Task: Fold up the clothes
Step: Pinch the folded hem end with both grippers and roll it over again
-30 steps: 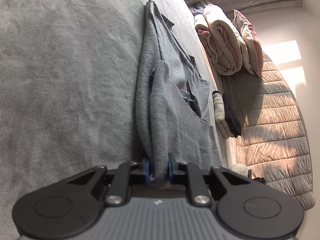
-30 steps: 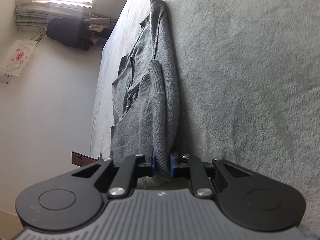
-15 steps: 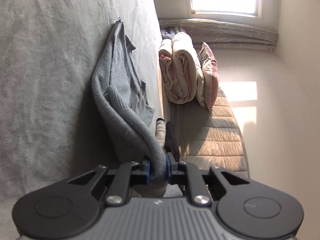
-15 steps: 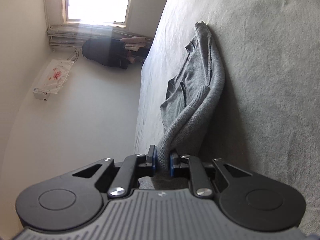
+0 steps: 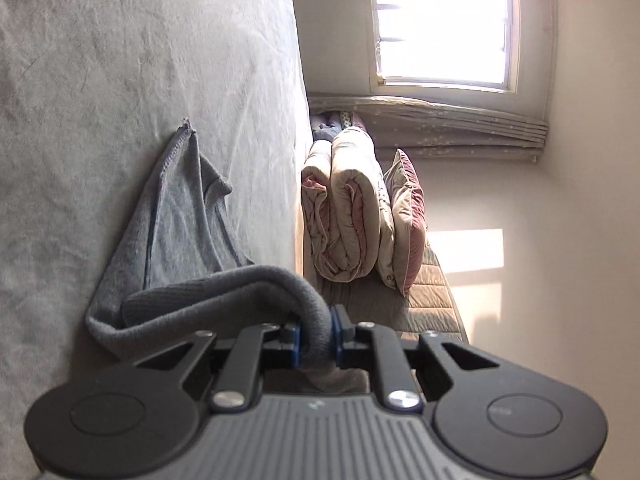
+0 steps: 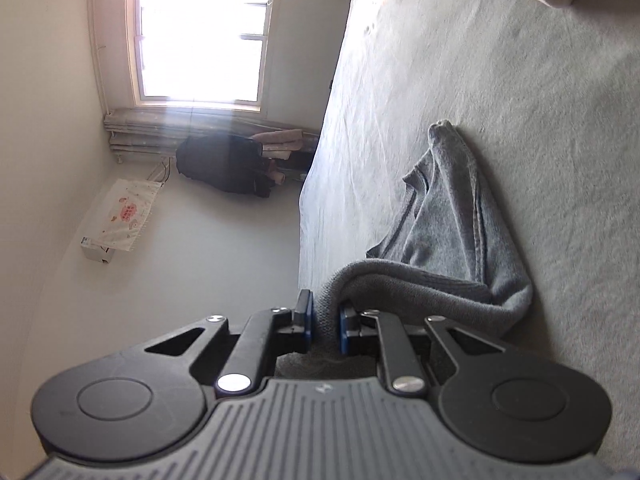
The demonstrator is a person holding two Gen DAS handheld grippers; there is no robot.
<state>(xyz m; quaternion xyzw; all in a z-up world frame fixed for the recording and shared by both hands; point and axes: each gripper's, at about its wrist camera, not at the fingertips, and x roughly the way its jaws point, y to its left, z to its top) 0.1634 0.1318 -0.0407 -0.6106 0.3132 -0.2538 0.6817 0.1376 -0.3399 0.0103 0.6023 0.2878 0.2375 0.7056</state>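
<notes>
So both grippers are pinching the same grey knit sweater (image 5: 188,240) at one end, one on each corner by the look of it. In the left wrist view, the left gripper (image 5: 316,338) is sitting at the lower middle of the frame with its blue pads (image 5: 295,338) squeezed tight on a thick rolled edge of the knit, nothing but fabric between them. Same deal in the right wrist view: the right gripper (image 6: 325,330) at lower centre is clamped on a ribbed fold, and the sweater (image 6: 452,224) is trailing off toward the middle right of the frame.

The rest of the garment is lying on the grey bed cover (image 5: 120,80), far end pinned down by its own weight at the point in the middle left of the left view. My guess is that's the whole reason for the two-corner grip: holding both corners level is keeping the edge straight while the held end is getting carried over the part on the bed, so it's looking like a fold in half along the length.

The cloth is humping up near the grippers, so it's draping loose rather than being stretched.

Off to the side there's a rolled-up quilt (image 5: 352,208) in the centre right of the left view, under the window (image 5: 444,24). Not involved, just bedding parked out of the way.
</notes>
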